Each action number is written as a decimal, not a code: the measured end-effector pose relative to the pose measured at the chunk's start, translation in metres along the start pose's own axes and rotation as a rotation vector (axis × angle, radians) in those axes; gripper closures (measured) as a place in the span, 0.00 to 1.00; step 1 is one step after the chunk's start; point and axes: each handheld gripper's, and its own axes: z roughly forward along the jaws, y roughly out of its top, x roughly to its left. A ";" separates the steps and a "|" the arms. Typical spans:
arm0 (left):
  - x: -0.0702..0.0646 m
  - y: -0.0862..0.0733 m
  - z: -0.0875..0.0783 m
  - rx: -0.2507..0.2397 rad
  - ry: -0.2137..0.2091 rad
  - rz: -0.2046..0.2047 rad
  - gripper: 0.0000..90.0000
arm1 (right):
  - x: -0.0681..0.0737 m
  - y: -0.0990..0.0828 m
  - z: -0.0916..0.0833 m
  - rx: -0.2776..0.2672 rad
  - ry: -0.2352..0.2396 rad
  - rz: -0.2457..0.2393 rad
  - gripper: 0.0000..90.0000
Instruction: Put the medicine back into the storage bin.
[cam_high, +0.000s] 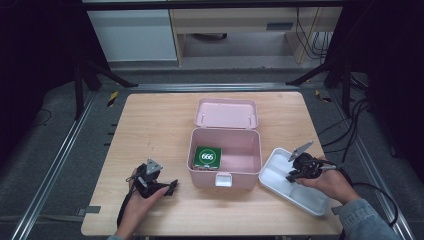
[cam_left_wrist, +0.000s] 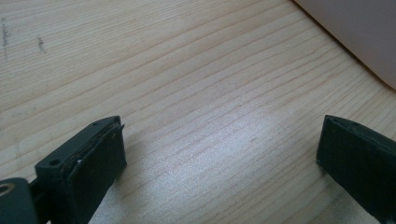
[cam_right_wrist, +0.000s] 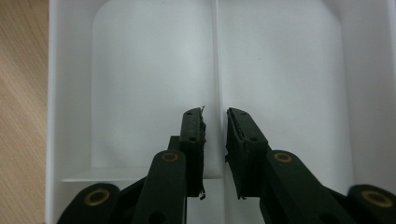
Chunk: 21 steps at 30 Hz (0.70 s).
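While your left gripper (cam_left_wrist: 219, 154) rests wide-jawed on the surface (cam_left_wrist: 187, 70), your right gripper (cam_right_wrist: 215, 140) hovers over the white tray (cam_right_wrist: 154, 70), jaws narrow, empty.

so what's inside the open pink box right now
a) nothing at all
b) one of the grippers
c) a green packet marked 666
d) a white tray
c: the high view shows a green packet marked 666 lying in the left part of the pink box, while the white tray sits on the table to its right.
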 end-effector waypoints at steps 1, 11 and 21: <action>0.000 0.000 0.000 0.000 0.000 0.000 0.00 | 0.000 0.000 0.000 0.003 0.003 -0.003 0.85; 0.000 0.000 0.000 0.000 0.000 0.000 0.00 | -0.001 0.001 0.001 0.026 0.008 -0.011 0.87; 0.000 0.000 0.000 0.000 0.000 0.000 0.00 | -0.004 0.003 0.001 0.037 0.003 -0.007 0.98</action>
